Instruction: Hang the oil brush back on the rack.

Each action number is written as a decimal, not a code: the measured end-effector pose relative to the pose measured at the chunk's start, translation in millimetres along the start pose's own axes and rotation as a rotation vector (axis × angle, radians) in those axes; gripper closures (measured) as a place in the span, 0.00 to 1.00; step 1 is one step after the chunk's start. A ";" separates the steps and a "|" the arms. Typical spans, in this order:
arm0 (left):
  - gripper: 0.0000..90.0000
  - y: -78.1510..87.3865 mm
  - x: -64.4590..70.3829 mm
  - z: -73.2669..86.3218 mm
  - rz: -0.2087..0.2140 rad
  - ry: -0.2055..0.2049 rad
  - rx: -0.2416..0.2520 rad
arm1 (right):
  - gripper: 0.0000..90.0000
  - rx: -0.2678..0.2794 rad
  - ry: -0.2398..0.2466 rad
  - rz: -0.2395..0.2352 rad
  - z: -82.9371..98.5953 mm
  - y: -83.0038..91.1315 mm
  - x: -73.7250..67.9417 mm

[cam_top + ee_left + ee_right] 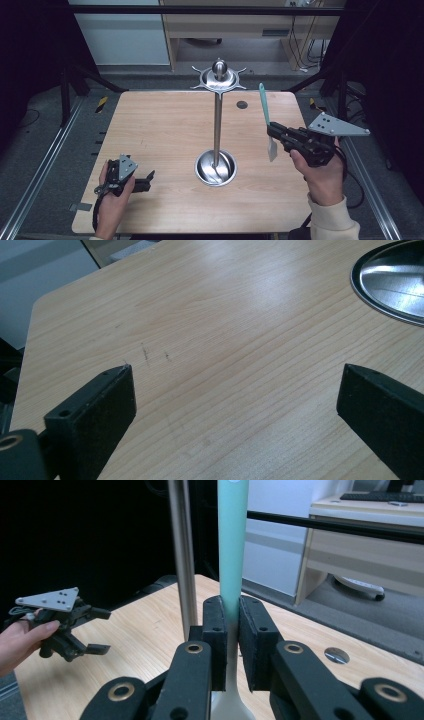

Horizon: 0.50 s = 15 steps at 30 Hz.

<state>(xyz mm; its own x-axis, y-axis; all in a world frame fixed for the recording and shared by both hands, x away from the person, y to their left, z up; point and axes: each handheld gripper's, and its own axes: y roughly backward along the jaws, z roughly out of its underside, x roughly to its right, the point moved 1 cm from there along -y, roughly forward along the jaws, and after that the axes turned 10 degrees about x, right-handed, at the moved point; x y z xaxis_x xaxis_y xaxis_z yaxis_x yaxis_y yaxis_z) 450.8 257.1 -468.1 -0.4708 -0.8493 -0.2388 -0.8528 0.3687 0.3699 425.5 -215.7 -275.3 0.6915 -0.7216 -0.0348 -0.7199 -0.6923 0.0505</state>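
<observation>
Jaws clamp spatula (233,555) (no readable writing); right gripper (232,645).

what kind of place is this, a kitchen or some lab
Most likely a lab or test room, not a kitchen. A bare wooden table stands inside a dark metal frame, a person works with hand-held grippers, and an office desk with trailing cables stands behind.

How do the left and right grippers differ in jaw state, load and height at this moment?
The left gripper has its jaws spread wide with bare table between them; the right gripper has its jaws shut on a teal-handled spatula. The left gripper sits low near the table's front left; the right gripper is raised, holding the spatula upright to the right of the metal stand. Both are black, hand-held, and carry a grey plate.
</observation>
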 end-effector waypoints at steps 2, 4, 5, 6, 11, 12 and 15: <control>0.02 -0.2 -0.1 0.1 0.001 0.000 -0.003 | 0.92 -0.001 0.008 -0.012 -2.8 -0.5 -2.0; 0.02 -0.5 0.1 0.2 -0.001 -0.001 -0.001 | 0.92 0.007 0.014 -0.024 -4.7 -1.1 -3.7; 0.02 -0.4 0.2 0.2 -0.001 -0.002 -0.001 | 0.92 0.005 0.016 -0.030 -5.3 -1.1 -4.0; 0.02 -0.3 0.2 0.1 0.001 -0.003 -0.002 | 0.92 0.010 0.016 -0.031 -5.6 -1.1 -4.5; 0.02 -0.7 0.7 0.2 0.003 -0.004 -0.004 | 0.92 0.010 0.027 -0.058 -6.4 -1.1 -6.5; 0.02 -0.8 0.9 0.2 0.004 -0.004 -0.003 | 0.92 0.008 0.031 -0.064 -7.2 -1.3 -7.4; 0.02 -1.0 1.3 0.1 0.005 -0.007 -0.005 | 0.92 0.005 0.033 -0.068 -8.1 -2.1 -8.5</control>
<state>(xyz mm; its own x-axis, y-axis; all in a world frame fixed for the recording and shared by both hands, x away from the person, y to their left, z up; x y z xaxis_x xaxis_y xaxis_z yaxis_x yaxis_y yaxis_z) 451.0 255.6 -468.9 -0.4769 -0.8445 -0.2435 -0.8491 0.3712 0.3758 421.7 -208.1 -267.1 0.7401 -0.6725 -0.0053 -0.6717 -0.7396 0.0440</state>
